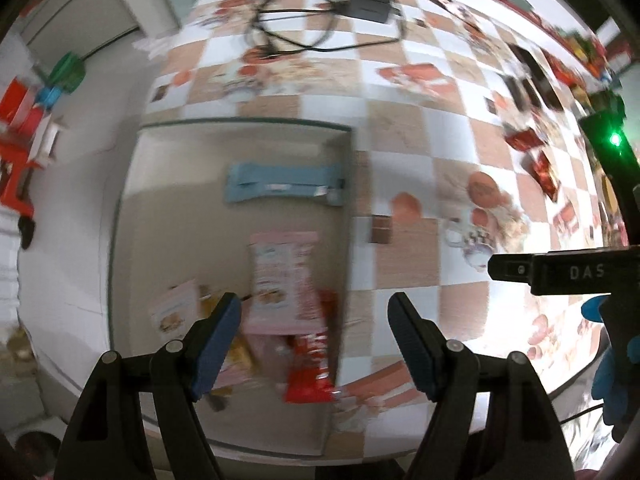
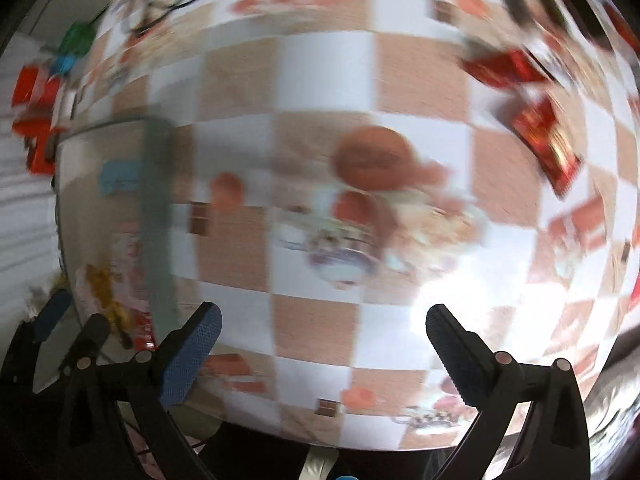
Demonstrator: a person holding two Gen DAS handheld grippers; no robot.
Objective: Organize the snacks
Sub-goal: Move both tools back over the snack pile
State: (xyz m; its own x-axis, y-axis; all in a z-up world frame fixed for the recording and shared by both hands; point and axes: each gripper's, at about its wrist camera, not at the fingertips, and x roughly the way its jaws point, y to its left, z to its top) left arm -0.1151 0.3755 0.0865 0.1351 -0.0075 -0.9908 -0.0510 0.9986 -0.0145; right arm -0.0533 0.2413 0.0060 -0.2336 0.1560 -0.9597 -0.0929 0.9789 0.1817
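Checkered tablecloth (image 1: 400,128) with printed cups and pastries, spread over the whole table and filling most of both views. On it at the left, a large pale bin (image 1: 132,184) with a thin rim, holding the sorted snacks: blue wrapper (image 1: 280,188) lying crosswise at the far end; pink packet (image 1: 284,272) lengthwise in the middle; red wrapper (image 1: 312,368) at the near end, against the right wall; small white-and-pink packet (image 1: 174,308) at near left, with something yellow just beside it, too blurred to name. Far across the cloth, a black adapter (image 1: 368,4) with its cable (image 1: 296,28) looped loosely. Off to the right on the cloth, well apart from the bin, two red packets (image 1: 534,152) lying loose, seen again in the right wrist view (image 2: 544,136). Beyond the table's left edge, red, green and blue items, unclear. Left gripper (image 1: 316,340) pointing down over the bin's near right part, fingers fairly wide, nothing between them. Right gripper (image 2: 320,344) above bare cloth right of the bin, fingers spread wide and empty; picture heavily smeared.
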